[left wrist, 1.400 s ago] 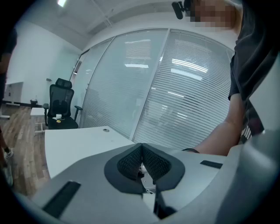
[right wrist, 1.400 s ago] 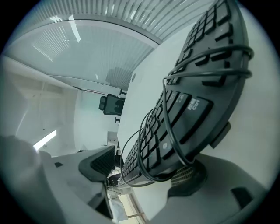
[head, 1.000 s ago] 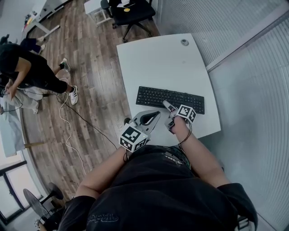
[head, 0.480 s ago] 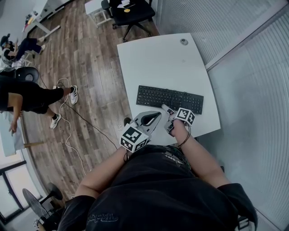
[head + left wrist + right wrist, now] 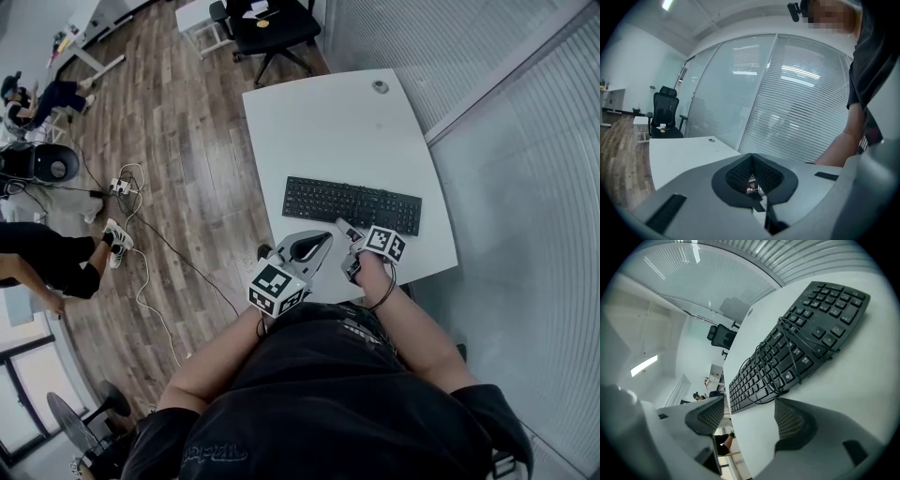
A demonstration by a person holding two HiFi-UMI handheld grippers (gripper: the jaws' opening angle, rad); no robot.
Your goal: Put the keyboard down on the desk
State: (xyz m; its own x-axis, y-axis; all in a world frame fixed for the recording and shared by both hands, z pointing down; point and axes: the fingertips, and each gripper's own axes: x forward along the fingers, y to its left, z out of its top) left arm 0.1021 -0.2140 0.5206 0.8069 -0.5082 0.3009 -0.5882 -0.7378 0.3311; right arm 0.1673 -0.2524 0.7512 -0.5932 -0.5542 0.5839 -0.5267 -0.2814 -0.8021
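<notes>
Right gripper (image 5: 750,422): I see its jaws spread wide with only bare desk surface between them; nothing is gripped.
Right gripper position: in the head view it (image 5: 345,246) hovers over the near edge of the desk, just short of the keyboard's front edge.
Left gripper (image 5: 751,169): its two dark ribbed pads are pressed together, and I see nothing held between them.
Left gripper position: in the head view it (image 5: 322,238) sits beside the right one, at the desk's near left edge, pointing toward the keyboard.
Black full-size keyboard (image 5: 353,205): it lies flat on the desk, keys up, near the front edge and apart from both grippers.
Keyboard detail: in the right gripper view I see its (image 5: 797,348) thin black cable (image 5: 786,355) looped loosely over the keys.
White desk with rounded corners (image 5: 328,131): the far half is bare apart from a small round grey fitting (image 5: 380,86) near the back edge.
Black office chair (image 5: 272,28): it stands beyond the far end of the desk, on the wooden plank floor (image 5: 178,141).
Glass wall with horizontal blinds (image 5: 787,103): it runs along the desk's right side.
Floor cable (image 5: 141,272): a pale lead trails across the planks, left of the desk.
Bystander (image 5: 47,262): partly in view at the left edge.
</notes>
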